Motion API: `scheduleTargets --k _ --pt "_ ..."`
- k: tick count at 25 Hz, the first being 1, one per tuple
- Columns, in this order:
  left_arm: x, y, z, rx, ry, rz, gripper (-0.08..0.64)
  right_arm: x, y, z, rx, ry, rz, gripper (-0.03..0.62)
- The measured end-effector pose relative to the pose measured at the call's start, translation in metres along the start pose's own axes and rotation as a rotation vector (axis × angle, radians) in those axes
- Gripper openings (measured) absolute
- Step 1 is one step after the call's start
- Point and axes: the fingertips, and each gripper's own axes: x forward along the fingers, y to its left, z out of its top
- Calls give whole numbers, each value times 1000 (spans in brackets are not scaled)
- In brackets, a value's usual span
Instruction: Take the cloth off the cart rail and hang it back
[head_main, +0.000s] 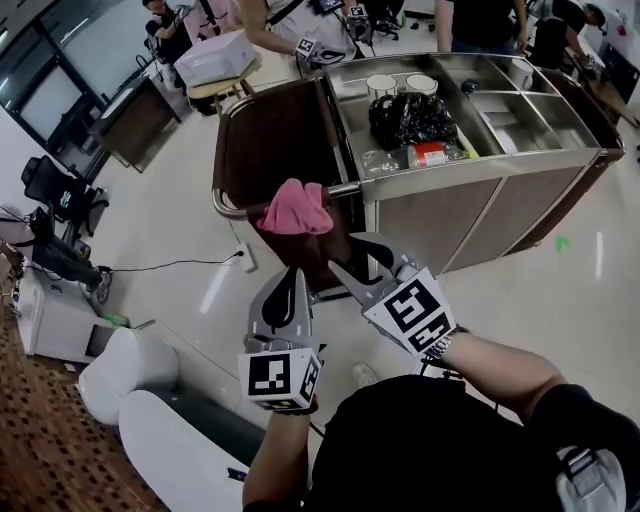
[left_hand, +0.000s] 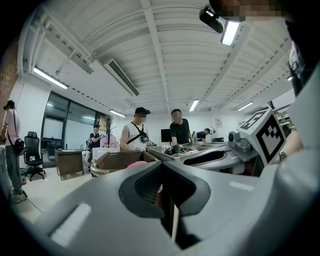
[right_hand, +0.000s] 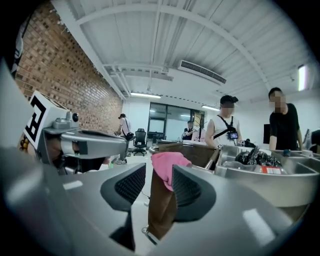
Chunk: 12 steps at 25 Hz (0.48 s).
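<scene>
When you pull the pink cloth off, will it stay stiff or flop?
Probably flops: the cloth sags in soft folds over the rail. Likely light too, being small next to the cart.

The cloth (head_main: 295, 208) is seen as soft, matt pink fabric, draped over a rail (head_main: 226, 210) of polished metal tube. The cart top (head_main: 500, 163) is finished in brushed steel and its side panels (head_main: 440, 225) in a brown wood-look surface. A black bag (head_main: 410, 118) is made of glossy, crinkled plastic. The left gripper (head_main: 297, 275) and right gripper (head_main: 362, 252) are moulded in smooth matt grey plastic and fitted with dark ribbed pads (right_hand: 131, 186). The pale floor (head_main: 170, 220) is polished to a sheen.
</scene>
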Motion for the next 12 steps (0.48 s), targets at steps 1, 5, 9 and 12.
scheduleTargets --k 1,5,9,12 --pt "3 7 -4 -3 6 -6 3 9 -4 -5 10 15 -13 155" --pt "17 28 -17 -4 30 -36 3 43 -22 -27 51 77 -60 186" --pt "29 46 -28 -10 42 -60 3 71 -33 -50 78 149 -82 212" --pt "36 57 -35 -20 48 -76 3 88 -36 -65 91 193 -87 219"
